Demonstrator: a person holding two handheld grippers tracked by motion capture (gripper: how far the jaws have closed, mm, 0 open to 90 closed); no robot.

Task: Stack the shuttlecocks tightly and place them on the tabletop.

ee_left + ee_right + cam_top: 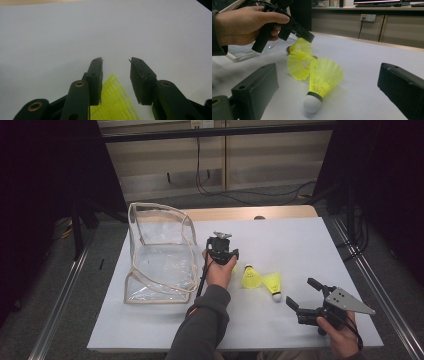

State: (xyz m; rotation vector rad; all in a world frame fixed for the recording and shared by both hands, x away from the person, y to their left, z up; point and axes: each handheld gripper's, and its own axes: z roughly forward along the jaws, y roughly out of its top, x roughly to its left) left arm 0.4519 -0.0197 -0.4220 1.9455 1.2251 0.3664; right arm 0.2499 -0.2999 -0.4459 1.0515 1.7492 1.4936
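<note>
High view: the left tongs (226,254) sit at the centre of the frame, held by a hand (219,270) whose dark sleeve (202,327) rises from the bottom edge. They point down at the white tabletop (280,240), over a bit of yellow just left of two yellow shuttlecocks. The middle shuttlecock (251,277) and the right shuttlecock (273,284) lie touching, right of centre; the right one's white cork points toward the bottom edge. A clear bag (160,255) with a beige rim stands open at centre left, well apart from the shuttlecocks. The right tongs (302,294) are at lower right, jaws spread wide, near the right shuttlecock without touching it.

Left gripper view: the left tongs (116,75) are open, both black jaws rising from the bottom edge. The yellow mesh skirt of a shuttlecock (113,100) lies low in the gap between them, close against the jaw on the left; whether it touches is unclear.

Right gripper view: the right tongs (327,87) gape, one jaw at lower left and one at lower right. The right shuttlecock (322,77) lies between them at centre, cork down toward the bottom edge, with the middle one (298,65) behind it. Farther back, at upper left, the left tongs (308,37) hover at the skirt of a third shuttlecock (299,46), beside the bag (244,53).
</note>
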